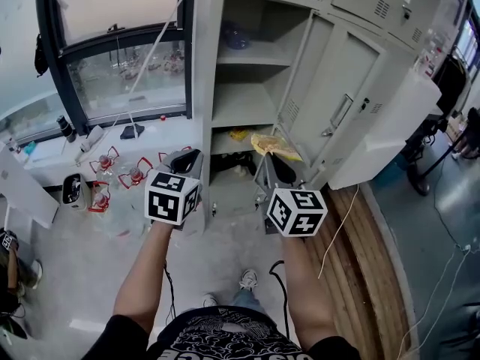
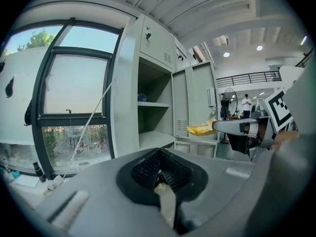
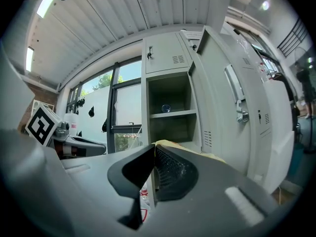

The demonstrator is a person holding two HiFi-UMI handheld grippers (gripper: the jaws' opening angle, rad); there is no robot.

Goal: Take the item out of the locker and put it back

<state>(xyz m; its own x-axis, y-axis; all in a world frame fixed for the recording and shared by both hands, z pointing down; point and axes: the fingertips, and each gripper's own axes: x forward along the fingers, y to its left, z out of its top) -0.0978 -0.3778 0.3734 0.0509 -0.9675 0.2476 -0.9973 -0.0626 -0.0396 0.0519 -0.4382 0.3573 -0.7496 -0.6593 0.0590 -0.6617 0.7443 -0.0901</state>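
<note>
A grey metal locker [image 1: 247, 103] stands open in front of me, with several shelves. My right gripper [image 1: 274, 159] is shut on a crumpled yellow bag [image 1: 279, 147], held just outside the locker's lower compartment. In the left gripper view the yellow bag [image 2: 201, 129] sticks out from that gripper's tip. Only the bag's yellow edge [image 3: 170, 144] shows above the jaws of my right gripper [image 3: 154, 146] in its own view. My left gripper [image 1: 189, 157] hangs shut and empty to the left of the locker; its jaws meet at the tip of the left gripper [image 2: 159, 151]. Another yellow scrap [image 1: 238, 134] lies inside the lower shelf.
The locker's door [image 1: 345, 103] swings open to the right. A bluish object [image 1: 236, 37] sits on the top shelf. Red-handled clear bottles [image 1: 112, 175] stand on the floor at the left below a window [image 1: 124, 73]. Wooden planks [image 1: 364, 238] and a cable run along the right.
</note>
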